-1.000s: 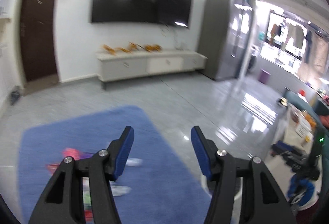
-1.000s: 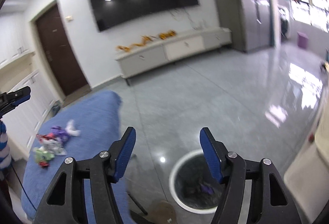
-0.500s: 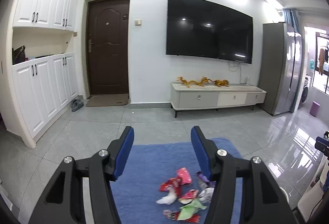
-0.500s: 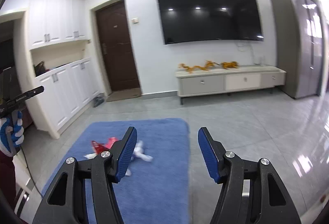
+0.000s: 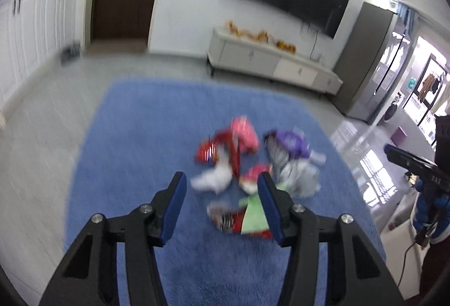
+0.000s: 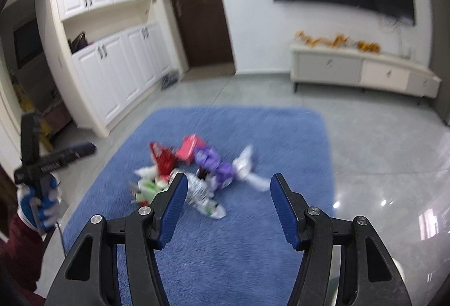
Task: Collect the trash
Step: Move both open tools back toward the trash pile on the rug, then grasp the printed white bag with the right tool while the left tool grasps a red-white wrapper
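Observation:
A pile of crumpled wrappers [image 5: 253,160], red, pink, purple, white and green, lies on a blue rug [image 5: 140,137]. My left gripper [image 5: 222,179] hangs above the pile's near side, tilted down. Its jaws are closing, with nothing pressed between the blue pads. In the right wrist view the same pile [image 6: 197,171] sits on the rug [image 6: 281,137], just beyond and left of my right gripper [image 6: 229,179]. That gripper is open and holds nothing. Both views are blurred by motion.
Grey glossy tiles surround the rug. A low TV cabinet [image 5: 275,64] stands at the far wall under a large screen. A dark door [image 6: 197,11] and white cupboards [image 6: 121,75] are on the left. A gloved hand [image 6: 36,202] shows at the left edge.
Both views have swung from the bare floor and the round bin to the rug. The wrapper pile is now much nearer both grippers. The left jaws stand a little narrower.

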Demonstrator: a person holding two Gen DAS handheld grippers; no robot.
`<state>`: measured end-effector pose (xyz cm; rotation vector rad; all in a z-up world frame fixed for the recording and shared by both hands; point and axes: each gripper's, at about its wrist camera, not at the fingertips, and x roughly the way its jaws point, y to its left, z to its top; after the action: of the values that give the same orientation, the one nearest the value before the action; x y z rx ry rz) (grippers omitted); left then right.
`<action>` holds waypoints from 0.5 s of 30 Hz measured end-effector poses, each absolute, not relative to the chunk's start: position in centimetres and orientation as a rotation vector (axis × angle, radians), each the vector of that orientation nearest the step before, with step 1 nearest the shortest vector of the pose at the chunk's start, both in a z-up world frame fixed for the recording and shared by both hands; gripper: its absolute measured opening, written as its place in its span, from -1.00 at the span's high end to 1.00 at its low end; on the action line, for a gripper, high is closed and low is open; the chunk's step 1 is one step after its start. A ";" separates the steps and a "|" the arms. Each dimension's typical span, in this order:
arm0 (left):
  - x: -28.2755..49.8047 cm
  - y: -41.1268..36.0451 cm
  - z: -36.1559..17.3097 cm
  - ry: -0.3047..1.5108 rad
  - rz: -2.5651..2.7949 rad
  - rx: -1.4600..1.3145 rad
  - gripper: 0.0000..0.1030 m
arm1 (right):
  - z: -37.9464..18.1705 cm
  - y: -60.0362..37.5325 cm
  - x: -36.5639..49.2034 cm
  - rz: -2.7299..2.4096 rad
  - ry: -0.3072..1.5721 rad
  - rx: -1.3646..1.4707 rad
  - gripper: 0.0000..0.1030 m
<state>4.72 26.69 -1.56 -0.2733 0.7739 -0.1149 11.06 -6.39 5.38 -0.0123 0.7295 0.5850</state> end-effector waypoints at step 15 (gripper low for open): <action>8.0 26.3 -8.0 0.898 -0.256 -0.371 0.27 | -5.8 4.2 16.9 0.737 0.957 -0.129 -0.08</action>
<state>8.02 26.35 -7.96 -0.3706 0.8980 -0.2562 16.87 4.24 -5.77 -0.1286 0.9573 0.7370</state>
